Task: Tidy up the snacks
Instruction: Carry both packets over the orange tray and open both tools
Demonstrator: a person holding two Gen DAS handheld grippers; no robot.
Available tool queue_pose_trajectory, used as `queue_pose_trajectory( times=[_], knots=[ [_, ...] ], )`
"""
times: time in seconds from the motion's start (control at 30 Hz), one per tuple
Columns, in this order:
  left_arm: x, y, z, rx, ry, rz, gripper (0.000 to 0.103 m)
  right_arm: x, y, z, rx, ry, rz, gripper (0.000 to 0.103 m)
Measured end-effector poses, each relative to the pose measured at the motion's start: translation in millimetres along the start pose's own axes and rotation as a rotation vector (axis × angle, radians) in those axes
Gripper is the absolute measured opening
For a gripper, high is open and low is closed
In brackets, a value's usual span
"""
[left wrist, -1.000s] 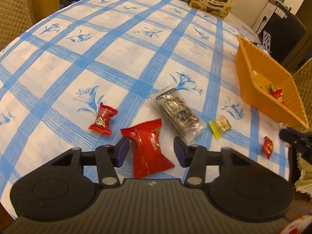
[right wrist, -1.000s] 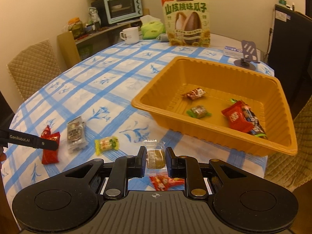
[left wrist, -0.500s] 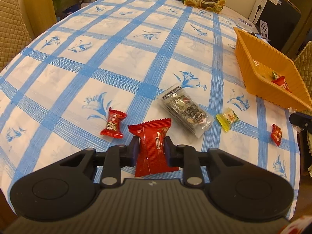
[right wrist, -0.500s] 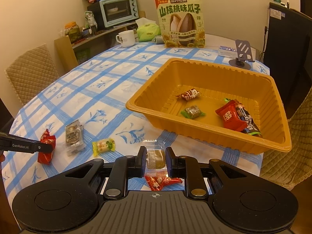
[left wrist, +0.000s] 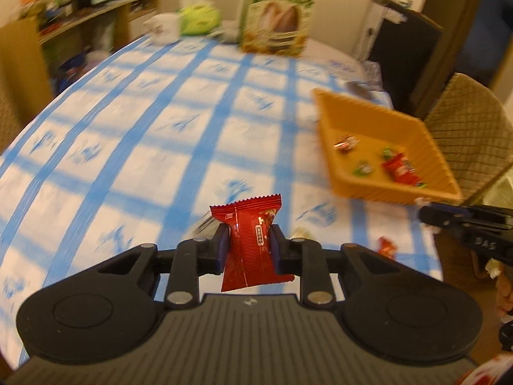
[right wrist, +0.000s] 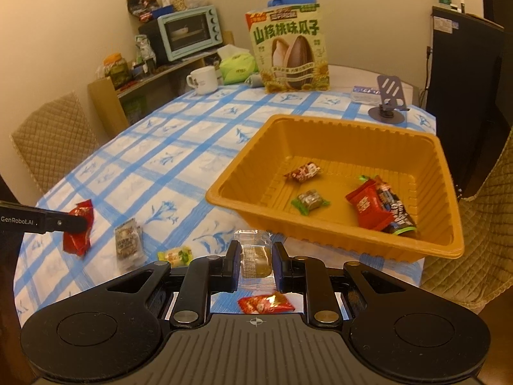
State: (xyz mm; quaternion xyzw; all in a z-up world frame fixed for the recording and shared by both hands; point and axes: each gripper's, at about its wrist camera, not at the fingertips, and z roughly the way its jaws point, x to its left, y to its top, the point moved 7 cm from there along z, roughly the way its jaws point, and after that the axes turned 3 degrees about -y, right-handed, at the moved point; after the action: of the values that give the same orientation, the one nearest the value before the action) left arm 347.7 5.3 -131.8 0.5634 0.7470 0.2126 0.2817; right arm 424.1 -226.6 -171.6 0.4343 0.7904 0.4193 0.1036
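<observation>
Surface: oval table [right wrist: 179, 147] under a white cloth with blue checks; padded chairs at the left and right edges; a shelf with a small oven [right wrist: 190, 30] against the far wall.
Far end of table: white mug [right wrist: 202, 79], green tissue pack [right wrist: 239, 67], tall sunflower-seed bag [right wrist: 290, 49], phone stand [right wrist: 388, 99] at far right.
Left gripper [left wrist: 249, 245]: jaws clamped on a red snack packet [left wrist: 251, 243], which stands upright between the pads, clear of the cloth. The left wrist view is blurred by motion.
Loose snacks, near left: a clear packet with dark contents [right wrist: 128, 244] lies flat just right of the held red packet; a small yellow-green candy [right wrist: 175, 255] lies right of that.
Right gripper [right wrist: 256, 261]: jaws pressed together on a clear-wrapped brownish snack [right wrist: 256, 256], held near the front table edge. A small red candy [right wrist: 266, 303] lies on the cloth below it.
Tray [right wrist: 340, 125]: orange plastic, ribbed walls, on the right half of the table, just beyond the right gripper.
Tray contents: one red-and-white candy, one green-ended candy, one red packet and one dark packet touching each other at the right.
</observation>
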Motion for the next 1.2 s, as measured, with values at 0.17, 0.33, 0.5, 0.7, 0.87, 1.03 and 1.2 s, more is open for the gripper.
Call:
queue_pose_trajectory(
  times=[0.17, 0.33, 0.5, 0.7, 0.87, 1.03, 1.2],
  knots=[
    [-40, 29, 15, -0.027, -0.068, 0.075, 0.024, -13, 14, -5, -0.03, -0.011, 0.023, 0.021],
    [-77, 57, 33, -0.048, -0.124, 0.134, 0.024, -29, 28, -8, -0.065, -0.026, 0.047, 0.021],
    [-104, 78, 55, -0.054, -0.149, 0.181, 0.024, -45, 40, -5, -0.084, -0.037, 0.079, 0.021],
    [-126, 97, 83, -0.044, -0.15, 0.214, 0.024, -63, 53, 6, -0.091, -0.04, 0.122, 0.021],
    [-135, 107, 107, -0.03, -0.132, 0.227, 0.024, -76, 64, 20, -0.089, -0.051, 0.154, 0.021],
    [-138, 111, 130, 0.0, -0.114, 0.226, 0.024, -88, 74, 37, -0.082, -0.051, 0.185, 0.021],
    [-141, 113, 149, 0.03, -0.093, 0.237, 0.024, -97, 79, 51, -0.067, -0.048, 0.214, 0.021]
  ],
)
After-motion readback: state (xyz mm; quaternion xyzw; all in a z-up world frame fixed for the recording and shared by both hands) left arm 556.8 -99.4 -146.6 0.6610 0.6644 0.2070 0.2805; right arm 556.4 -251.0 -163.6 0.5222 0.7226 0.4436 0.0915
